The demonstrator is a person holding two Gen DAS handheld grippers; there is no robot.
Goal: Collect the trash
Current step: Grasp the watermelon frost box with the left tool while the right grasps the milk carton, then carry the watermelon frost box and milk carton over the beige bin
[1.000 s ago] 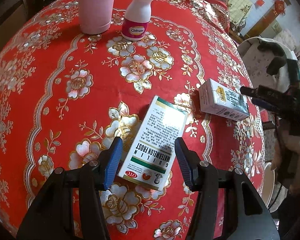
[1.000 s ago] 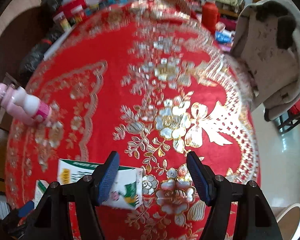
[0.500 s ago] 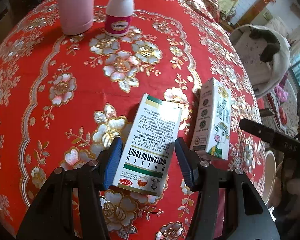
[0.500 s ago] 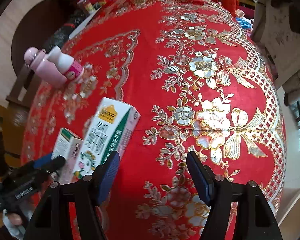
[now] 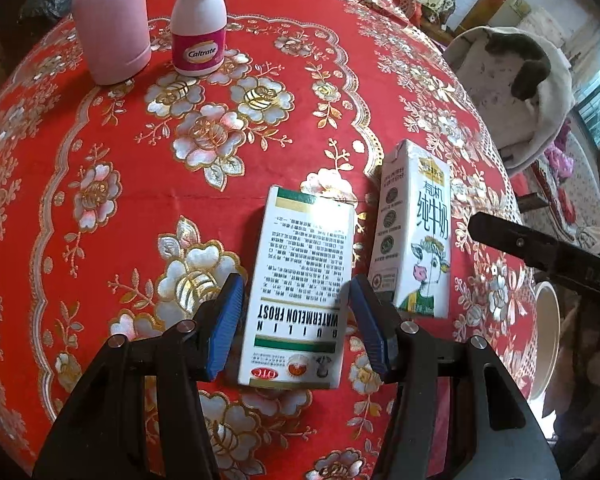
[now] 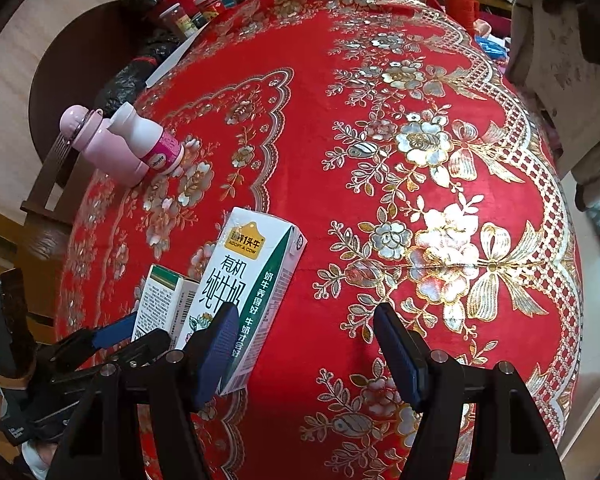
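Straddling the medicine box [image 5: 300,292], the left gripper [image 5: 296,320] hangs with its jaws part open, one blue pad on each long side of the box and a sliver of tablecloth [image 5: 140,208] showing between pad and cardboard, so nothing is gripped yet. The box lies flat near the table's front edge, with the milk carton [image 5: 418,232] lying just beside it to the right (the two look close but apart). Off to that side, the right gripper [image 6: 306,350] is also open and empty; its left pad sits at the carton's [image 6: 244,292] near end, and its right pad stands over bare cloth. Both packages are probably empty, so light and easily crushed; thin card will dent under a hard squeeze and its glossy print may slide. A gentle pinch across the narrow width, about mid-length on the long edges, looks like the best hold for each. Farther back stand a pink flask [image 5: 110,24] and a pill bottle [image 5: 199,20], upright and well apart from the trash.
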